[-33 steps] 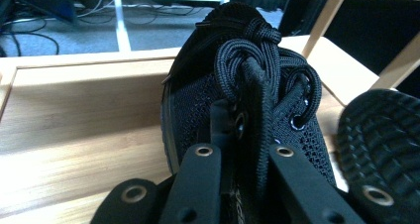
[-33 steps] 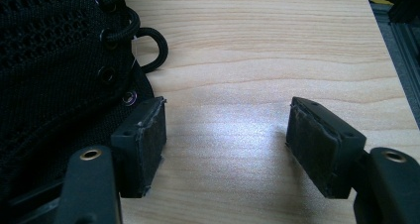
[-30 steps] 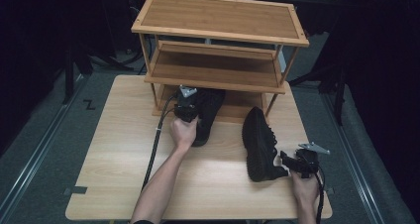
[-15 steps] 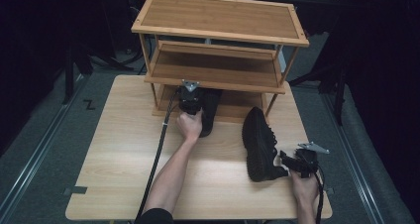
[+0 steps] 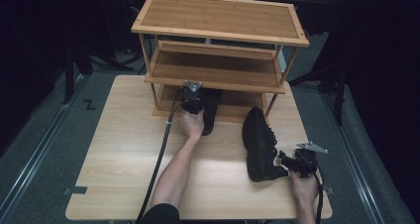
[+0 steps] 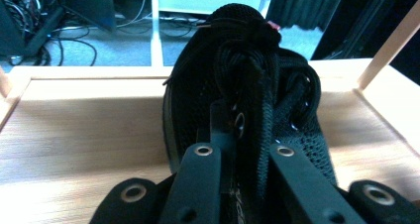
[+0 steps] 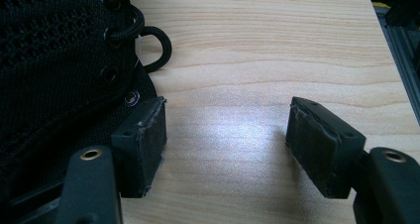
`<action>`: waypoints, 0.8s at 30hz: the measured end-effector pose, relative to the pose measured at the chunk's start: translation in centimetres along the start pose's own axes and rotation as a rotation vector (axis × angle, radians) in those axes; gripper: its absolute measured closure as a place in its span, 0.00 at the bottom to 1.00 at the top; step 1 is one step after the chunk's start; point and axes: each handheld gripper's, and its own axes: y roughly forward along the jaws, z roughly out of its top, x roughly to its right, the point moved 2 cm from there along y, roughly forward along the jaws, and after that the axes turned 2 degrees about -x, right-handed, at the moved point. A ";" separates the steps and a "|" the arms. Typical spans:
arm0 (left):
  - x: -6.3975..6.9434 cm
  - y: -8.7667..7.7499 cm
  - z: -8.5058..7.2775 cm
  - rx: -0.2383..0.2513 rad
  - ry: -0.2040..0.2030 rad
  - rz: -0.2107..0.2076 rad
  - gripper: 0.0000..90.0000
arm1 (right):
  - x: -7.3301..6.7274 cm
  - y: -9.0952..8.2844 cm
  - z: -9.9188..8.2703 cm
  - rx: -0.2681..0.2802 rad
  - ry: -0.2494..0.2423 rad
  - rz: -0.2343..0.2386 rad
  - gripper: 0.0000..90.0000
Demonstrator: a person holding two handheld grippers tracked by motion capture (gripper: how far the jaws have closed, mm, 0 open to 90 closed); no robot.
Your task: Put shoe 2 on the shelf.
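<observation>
Three-tier wooden rack (image 5: 218, 21) on the surface (image 5: 124, 149), my left hand-held gripper (image 5: 192, 99) clamped on a black shoe (image 6: 247, 85) resting partly on the rack's bottom shelf, my right hand-held gripper (image 7: 225, 142) spread wide, one pad beside the second shoe (image 5: 260, 142) lying on the surface outside the rack.
</observation>
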 end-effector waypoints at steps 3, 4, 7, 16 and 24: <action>-0.2 0.2 -0.1 -0.002 0.021 0.006 0.97 | 0.0 0.0 0.0 0.001 -0.004 -0.002 0.36; -0.2 0.2 -0.1 -0.002 0.028 0.011 0.97 | -0.1 0.0 0.0 0.001 -0.004 -0.003 0.36; -0.3 0.3 -0.2 0.004 0.057 0.023 0.96 | -0.1 0.0 0.0 0.000 -0.005 -0.005 0.36; -0.7 0.6 -0.1 -0.013 0.131 0.019 0.91 | 0.0 0.1 0.0 0.003 -0.022 -0.008 0.36; -0.8 0.5 -0.1 -0.023 0.142 0.005 0.78 | 0.0 0.1 0.0 0.004 -0.021 -0.006 0.36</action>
